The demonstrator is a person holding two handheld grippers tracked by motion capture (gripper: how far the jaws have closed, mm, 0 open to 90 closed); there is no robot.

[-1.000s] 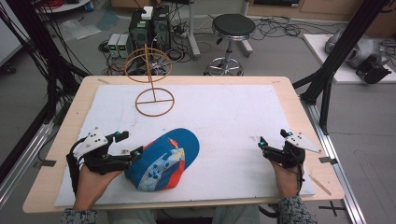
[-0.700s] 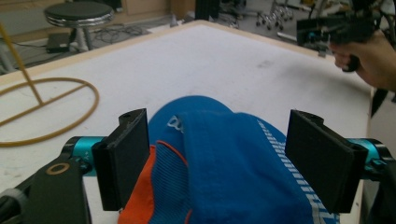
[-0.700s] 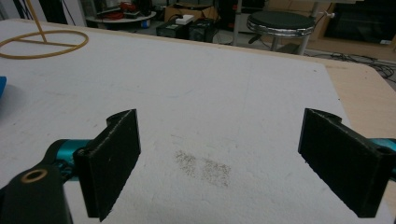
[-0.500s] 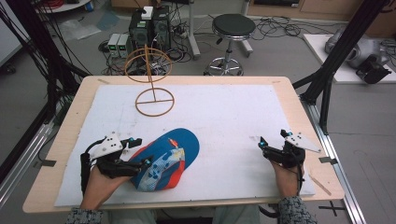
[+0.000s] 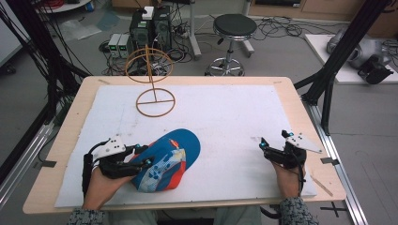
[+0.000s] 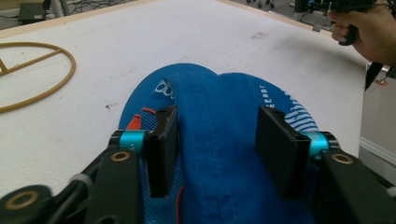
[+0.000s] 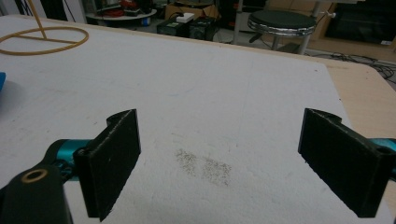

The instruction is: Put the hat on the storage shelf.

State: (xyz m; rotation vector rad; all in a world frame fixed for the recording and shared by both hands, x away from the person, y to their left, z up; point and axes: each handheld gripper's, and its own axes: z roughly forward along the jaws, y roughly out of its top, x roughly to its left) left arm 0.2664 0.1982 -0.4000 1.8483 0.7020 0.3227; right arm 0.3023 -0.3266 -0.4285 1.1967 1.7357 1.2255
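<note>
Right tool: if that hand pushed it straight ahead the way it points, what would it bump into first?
Probably nothing soon: the right tool, jaws wide apart, faces bare white mat. The blue cap and wire stand lie off to its left; depth is hard to judge.

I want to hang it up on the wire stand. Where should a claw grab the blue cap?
Probably the raised fold of the blue cap at its near end, coming from the person's side. The fabric bulges up there, soft enough to pinch, and the left claw already straddles it, jaws just closing; whether they press yet is unclear.
</note>
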